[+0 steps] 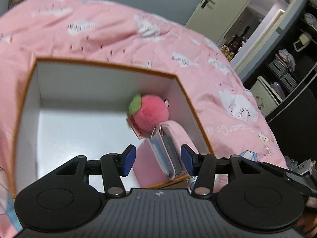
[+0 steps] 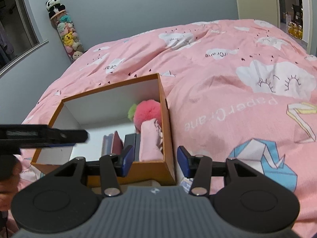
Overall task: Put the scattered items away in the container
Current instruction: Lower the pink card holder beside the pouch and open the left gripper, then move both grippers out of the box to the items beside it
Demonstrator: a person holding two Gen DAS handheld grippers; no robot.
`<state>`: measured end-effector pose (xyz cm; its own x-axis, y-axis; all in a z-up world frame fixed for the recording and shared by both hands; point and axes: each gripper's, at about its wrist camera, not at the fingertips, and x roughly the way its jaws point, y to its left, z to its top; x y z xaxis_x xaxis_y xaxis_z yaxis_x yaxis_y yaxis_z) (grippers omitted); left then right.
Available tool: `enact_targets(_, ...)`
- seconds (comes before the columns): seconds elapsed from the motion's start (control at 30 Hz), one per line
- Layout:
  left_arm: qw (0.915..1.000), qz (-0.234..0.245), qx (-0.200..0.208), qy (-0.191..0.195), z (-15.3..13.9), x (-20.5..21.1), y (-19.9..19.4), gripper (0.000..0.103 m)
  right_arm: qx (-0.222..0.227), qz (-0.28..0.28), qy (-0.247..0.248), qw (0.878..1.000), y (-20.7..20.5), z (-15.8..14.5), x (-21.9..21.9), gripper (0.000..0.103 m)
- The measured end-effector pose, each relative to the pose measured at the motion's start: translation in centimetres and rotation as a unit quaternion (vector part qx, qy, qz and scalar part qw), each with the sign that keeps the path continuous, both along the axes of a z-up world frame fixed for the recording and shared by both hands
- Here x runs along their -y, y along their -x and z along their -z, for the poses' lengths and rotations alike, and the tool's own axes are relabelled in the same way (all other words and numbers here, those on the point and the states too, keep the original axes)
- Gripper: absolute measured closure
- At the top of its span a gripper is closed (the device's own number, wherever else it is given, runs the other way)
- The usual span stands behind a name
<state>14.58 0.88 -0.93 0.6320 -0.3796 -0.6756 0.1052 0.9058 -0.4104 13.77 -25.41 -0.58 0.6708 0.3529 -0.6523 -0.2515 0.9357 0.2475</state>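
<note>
- Across the middle of both views sits the orange box (image 2: 166,138), open-topped with white inner walls, resting on a bed under a pink quilt (image 2: 227,103) printed with clouds and paper cranes.
- Lower right inside the box lie the items already gathered: a fluffy pink strawberry plush (image 1: 152,115) in the far corner, a pink pouch (image 2: 149,142) in front of it, and a small card holder (image 1: 164,154) standing on edge (in the right wrist view some flat dark pieces stand beside the pouch; what they are I cannot tell).
- At the bottom of the left wrist view the left gripper (image 1: 158,161) hangs over the box with its blue pads apart; the card holder shows between them, but neither pad presses on it, so it holds nothing.
- At the bottom of the right wrist view the right gripper (image 2: 153,163) is likewise open and empty, poised over the near right corner of the box.
- My reading of the step: a drop-off into the box has been completed, and the left gripper is free.
- No loose item is plainly visible on the quilt here; a small printed thing peeks out at the lower edge beside the box, too hidden to name.
- Next move, as I judge it: lift clear of the box walls without snagging the card holder, then search the bed for anything left.
</note>
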Motion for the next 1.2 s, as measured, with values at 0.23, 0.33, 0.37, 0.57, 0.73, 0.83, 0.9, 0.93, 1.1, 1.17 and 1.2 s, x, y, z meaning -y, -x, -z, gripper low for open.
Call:
enact_targets(0.23, 0.9985, 0.021, 0.033, -0.040, -1.6, -0.2, 3.2, 0.044, -0.033, -0.003, 0.008, 0.999, 1.2, 1.3, 0.8, 0.052)
enact_targets(0.33, 0.9984, 0.021, 0.019, -0.050, -1.2, -0.4, 4.2, 0.044, -0.059, -0.015, -0.004, 0.998, 1.4, 2.5, 1.1, 0.052)
enact_targets(0.37, 0.9983, 0.021, 0.011, -0.053, -0.9, -0.6, 4.5, 0.044, -0.069, -0.021, -0.010, 0.997, 1.3, 3.0, 1.1, 0.052)
enact_targets(0.57, 0.9967, 0.017, -0.038, -0.069, 1.4, -1.8, 5.7, 0.044, -0.109, -0.070, -0.009, 0.991, 0.2, 5.8, -0.4, 0.053)
enact_targets(0.73, 0.9939, 0.021, -0.050, -0.096, 2.6, -2.2, 6.5, 0.044, -0.136, -0.084, 0.001, 0.987, -1.6, 7.7, -1.1, 0.052)
enact_targets(0.83, 0.9936, 0.019, -0.052, -0.098, 2.8, -2.6, 6.9, 0.044, -0.149, -0.093, -0.009, 0.984, -2.3, 8.4, -1.3, 0.044)
enact_targets(0.9, 0.9936, 0.015, -0.056, -0.097, 3.1, -3.0, 7.0, 0.044, -0.161, -0.099, -0.021, 0.982, -3.1, 9.0, -1.3, 0.039)
enact_targets(0.93, 0.9933, 0.012, -0.059, -0.098, 3.2, -3.2, 7.0, 0.044, -0.168, -0.100, -0.030, 0.980, -3.3, 9.3, -1.2, 0.039)
enact_targets(1.1, 0.9932, 0.008, -0.062, -0.098, 3.3, -3.7, 7.1, 0.044, -0.170, -0.107, -0.043, 0.979, -3.4, 9.4, -1.4, 0.044)
enact_targets(1.17, 0.9933, 0.009, -0.061, -0.098, 3.2, -3.8, 7.3, 0.044, -0.168, -0.105, -0.041, 0.979, -3.0, 9.0, -1.4, 0.048)
enact_targets(1.2, 0.9934, 0.009, -0.060, -0.098, 3.1, -3.8, 7.3, 0.044, -0.167, -0.104, -0.043, 0.980, -2.8, 8.8, -1.3, 0.050)
